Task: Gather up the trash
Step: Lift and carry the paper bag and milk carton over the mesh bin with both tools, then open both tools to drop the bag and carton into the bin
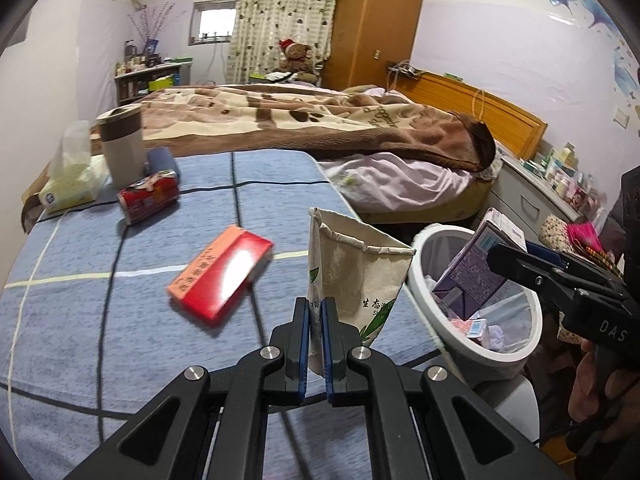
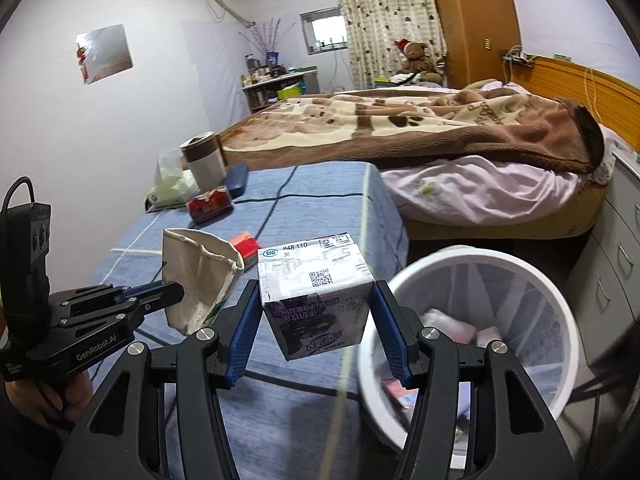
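Right wrist view: the milk carton sits mid-frame, clamped in the right gripper jaws, beside the white bin at lower right. Carry it fully over the rim before releasing. The left gripper jaws pinch the paper bag above the tabletop.

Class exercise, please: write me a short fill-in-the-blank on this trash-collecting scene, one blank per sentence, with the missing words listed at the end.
1. The left hand-held gripper is shut on a beige paper ____.
2. The right hand-held gripper holds a milk carton beside the white ____.
3. On the blue tablecloth, a red ____ lies on its side near the tissue pack.
4. The flat box lying on the tablecloth is mainly ____.

Missing words: bag; bin; can; red
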Demonstrator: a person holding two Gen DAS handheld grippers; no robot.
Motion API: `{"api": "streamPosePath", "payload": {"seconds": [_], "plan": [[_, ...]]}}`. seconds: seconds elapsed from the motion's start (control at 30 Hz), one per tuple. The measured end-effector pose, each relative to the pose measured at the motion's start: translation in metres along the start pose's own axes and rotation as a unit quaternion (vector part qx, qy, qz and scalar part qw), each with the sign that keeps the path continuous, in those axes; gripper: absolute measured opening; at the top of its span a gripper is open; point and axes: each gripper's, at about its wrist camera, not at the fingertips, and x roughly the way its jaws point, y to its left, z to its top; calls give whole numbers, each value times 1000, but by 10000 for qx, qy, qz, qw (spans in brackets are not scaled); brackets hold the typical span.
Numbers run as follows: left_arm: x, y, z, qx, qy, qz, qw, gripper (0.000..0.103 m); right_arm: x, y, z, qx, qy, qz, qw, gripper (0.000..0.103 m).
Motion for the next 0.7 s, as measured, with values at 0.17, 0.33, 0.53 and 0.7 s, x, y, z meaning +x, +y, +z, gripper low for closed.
{"api": "streamPosePath", "payload": {"seconds": [0.17, 0.33, 0.53, 0.7], "plan": [[15, -24, 5, 168, 100, -191, 9996, 6, -6, -21, -6, 202, -10, -188, 9996, 57], [30, -49, 7, 356, 195, -421, 9983, 6, -14, -42, -13, 412, -25, -384, 9984, 57], [50, -79, 9, 561, 332, -654, 9957, 6, -20, -64, -20, 665, -8, -618, 9959, 57], [63, -100, 10, 707, 417, -831, 9932, 6, -22, -77, -26, 821, 49, -761, 9937, 57]]}}
